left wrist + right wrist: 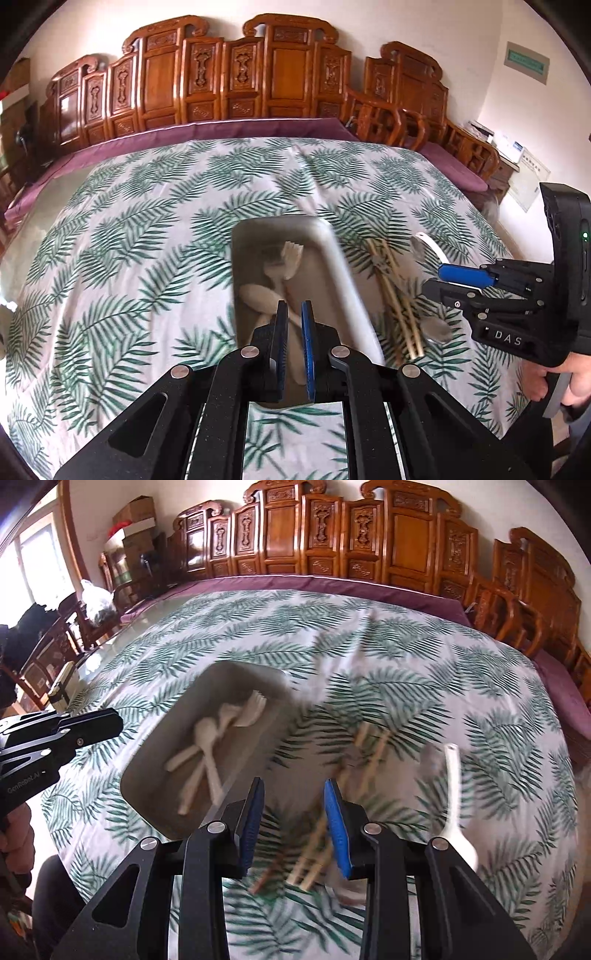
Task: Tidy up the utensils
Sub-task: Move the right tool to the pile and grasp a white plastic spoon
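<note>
A grey rectangular tray [155, 775] with rounded corners sits mid-worktop on a palm-leaf cloth [406, 635]. It holds pale plastic forks and spoons [218, 738], heaped and crossing. Just beside its right rim lie wooden chopsticks [365, 760], a metal spoon [436, 328] and a white ladle-shaped spoon [454, 797], nearer the worktop's right edge. The left hand-held gripper [293, 314] is closed with nothing in it over the tray; the right hand-held gripper [293, 794] stands partly open above the chopsticks, gripping nothing.
</note>
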`<state>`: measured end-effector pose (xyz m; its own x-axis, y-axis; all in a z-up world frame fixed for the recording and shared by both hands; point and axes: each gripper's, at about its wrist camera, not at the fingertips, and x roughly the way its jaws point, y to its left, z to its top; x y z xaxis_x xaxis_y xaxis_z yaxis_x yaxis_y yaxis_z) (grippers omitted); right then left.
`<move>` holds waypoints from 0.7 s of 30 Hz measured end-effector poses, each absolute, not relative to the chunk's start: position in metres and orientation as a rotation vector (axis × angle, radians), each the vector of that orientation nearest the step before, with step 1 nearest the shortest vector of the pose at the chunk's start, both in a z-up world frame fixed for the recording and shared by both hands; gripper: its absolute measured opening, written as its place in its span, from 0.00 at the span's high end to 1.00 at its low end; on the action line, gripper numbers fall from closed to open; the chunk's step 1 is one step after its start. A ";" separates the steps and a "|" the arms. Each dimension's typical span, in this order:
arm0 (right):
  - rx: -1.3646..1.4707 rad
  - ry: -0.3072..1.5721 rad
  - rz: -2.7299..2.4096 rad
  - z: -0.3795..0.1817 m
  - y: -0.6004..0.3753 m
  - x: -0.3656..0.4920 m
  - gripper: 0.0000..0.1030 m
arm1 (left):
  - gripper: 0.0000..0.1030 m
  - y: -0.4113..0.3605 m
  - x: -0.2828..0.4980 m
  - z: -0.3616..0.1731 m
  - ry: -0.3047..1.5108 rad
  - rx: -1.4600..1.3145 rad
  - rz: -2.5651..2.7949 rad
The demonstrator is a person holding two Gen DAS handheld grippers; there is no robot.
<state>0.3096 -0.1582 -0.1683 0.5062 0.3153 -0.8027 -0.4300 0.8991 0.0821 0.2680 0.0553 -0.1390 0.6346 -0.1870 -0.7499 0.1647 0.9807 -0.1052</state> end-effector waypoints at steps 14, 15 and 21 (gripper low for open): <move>-0.114 0.965 0.327 -0.193 -0.250 0.313 0.65 | 0.91 -0.010 0.266 -0.145 0.882 0.008 -0.287; -0.112 0.968 0.323 -0.195 -0.253 0.314 0.65 | 0.89 -0.015 0.267 -0.147 0.885 0.008 -0.293; -0.106 1.016 0.282 -0.222 -0.278 0.327 0.65 | 0.83 -0.041 0.270 -0.158 0.904 0.015 -0.324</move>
<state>0.3267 -0.2775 -0.2217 0.4945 0.1835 -0.8496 -0.2813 0.9586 0.0433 0.2697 -0.0406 -0.1584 0.5731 -0.2696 -0.7738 0.2826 0.9514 -0.1222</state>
